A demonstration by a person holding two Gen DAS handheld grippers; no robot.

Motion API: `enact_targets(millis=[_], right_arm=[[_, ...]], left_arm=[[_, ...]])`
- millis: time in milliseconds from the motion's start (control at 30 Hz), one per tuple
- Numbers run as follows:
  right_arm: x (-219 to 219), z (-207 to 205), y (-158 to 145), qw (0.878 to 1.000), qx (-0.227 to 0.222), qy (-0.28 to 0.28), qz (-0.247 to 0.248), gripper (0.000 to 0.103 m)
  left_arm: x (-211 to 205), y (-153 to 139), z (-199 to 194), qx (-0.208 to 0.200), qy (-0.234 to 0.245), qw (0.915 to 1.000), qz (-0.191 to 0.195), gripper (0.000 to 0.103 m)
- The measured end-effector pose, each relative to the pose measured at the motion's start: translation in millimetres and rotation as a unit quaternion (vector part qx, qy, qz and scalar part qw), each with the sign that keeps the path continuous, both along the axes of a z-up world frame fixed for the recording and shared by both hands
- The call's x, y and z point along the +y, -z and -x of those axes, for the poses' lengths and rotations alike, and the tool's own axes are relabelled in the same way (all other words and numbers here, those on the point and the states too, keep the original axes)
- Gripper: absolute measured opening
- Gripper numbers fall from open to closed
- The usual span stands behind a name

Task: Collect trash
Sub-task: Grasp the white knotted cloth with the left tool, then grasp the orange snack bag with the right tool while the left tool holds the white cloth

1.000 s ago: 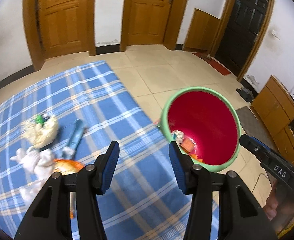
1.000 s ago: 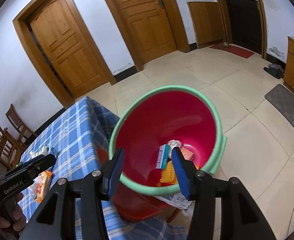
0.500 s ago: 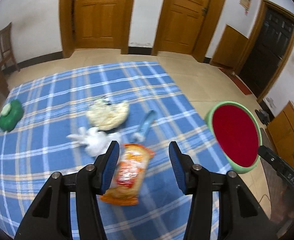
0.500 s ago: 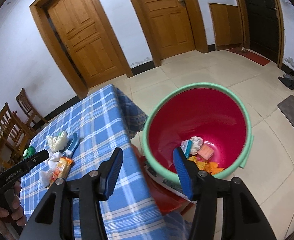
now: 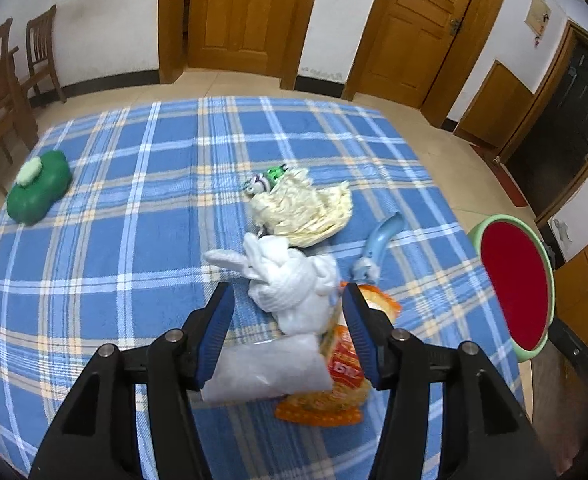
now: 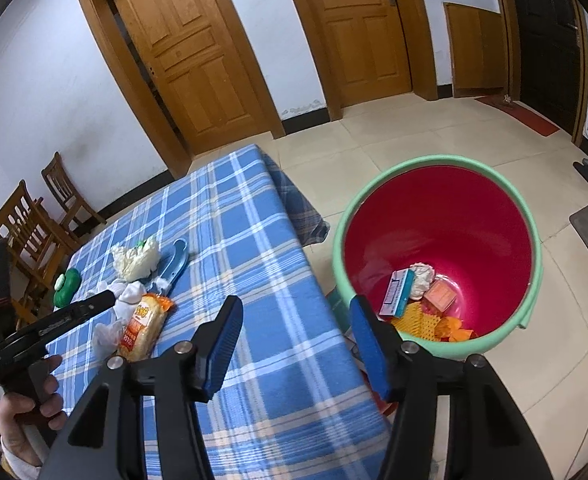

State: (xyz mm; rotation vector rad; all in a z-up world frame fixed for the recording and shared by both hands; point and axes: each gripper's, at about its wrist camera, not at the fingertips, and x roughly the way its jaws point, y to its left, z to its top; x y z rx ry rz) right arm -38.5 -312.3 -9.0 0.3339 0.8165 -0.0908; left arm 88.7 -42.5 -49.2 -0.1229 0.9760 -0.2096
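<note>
Trash lies clustered on the blue plaid tablecloth (image 5: 134,240) in the left wrist view: a crumpled white tissue wad (image 5: 294,280) sits between the spread fingers of the left gripper (image 5: 288,320), which holds nothing, with a clear plastic bag (image 5: 266,372) just below the wad and an orange snack packet (image 5: 342,368) touching it on the right. Behind the wad rests a pale yellow crumpled wrapper (image 5: 306,208) with a small green-and-white scrap (image 5: 266,178) at its far edge, and a light blue curved plastic piece (image 5: 378,244) lies just to the right. A green container (image 5: 38,192) stands well apart near the table's left edge. The red bin with a green rim (image 5: 514,284) stands off the table to the right. In the right wrist view, the right gripper (image 6: 294,336) hangs over the table's edge, its jaws apart and empty. Beside the table on the tiled floor (image 6: 414,136), the bin (image 6: 442,240) holds a small blue-and-white box (image 6: 398,292), a white crumpled wad (image 6: 422,276), a pink packet (image 6: 440,296) and orange scraps (image 6: 434,324). The left gripper (image 6: 106,300) reaches over the tissue and snack packet (image 6: 146,328). Wooden chairs (image 6: 34,220) stand by the wall.
</note>
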Motion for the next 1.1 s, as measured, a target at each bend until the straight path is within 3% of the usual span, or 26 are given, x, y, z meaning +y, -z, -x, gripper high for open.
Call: enact_targets(millis=[233, 333, 467, 833, 1100], right_arm=[[14.9, -9.8, 6.7, 1.000, 0.011, -0.015, 0.001, 0.059], [21.3, -14.0, 10.1, 1.000, 0.016, -0.022, 0.001, 0.059], [31.2, -17.8, 12.9, 0.999, 0.020, -0.033, 0.000, 0.059], [67.3, -30.4, 14.9, 0.997, 0.018, -0.070, 0.000, 0.059], [99.3, -45.6, 23.7, 0.994, 0.029, -0.102, -0.004, 0.059]], left_arm=[[7.6, 20.5, -7.3, 0.025, -0.009, 0.9992, 0.030, 0.056], [9.4, 22.3, -7.8, 0.024, -0.006, 0.9985, 0.049, 0.043], [12.3, 19.9, -5.2, 0.016, -0.003, 0.9978, 0.064, 0.033], [45.9, -11.3, 12.9, -0.033, -0.036, 0.9968, 0.062, 0.032], [74.1, -16.3, 23.3, -0.043, -0.065, 0.9952, 0.058, 0.032]])
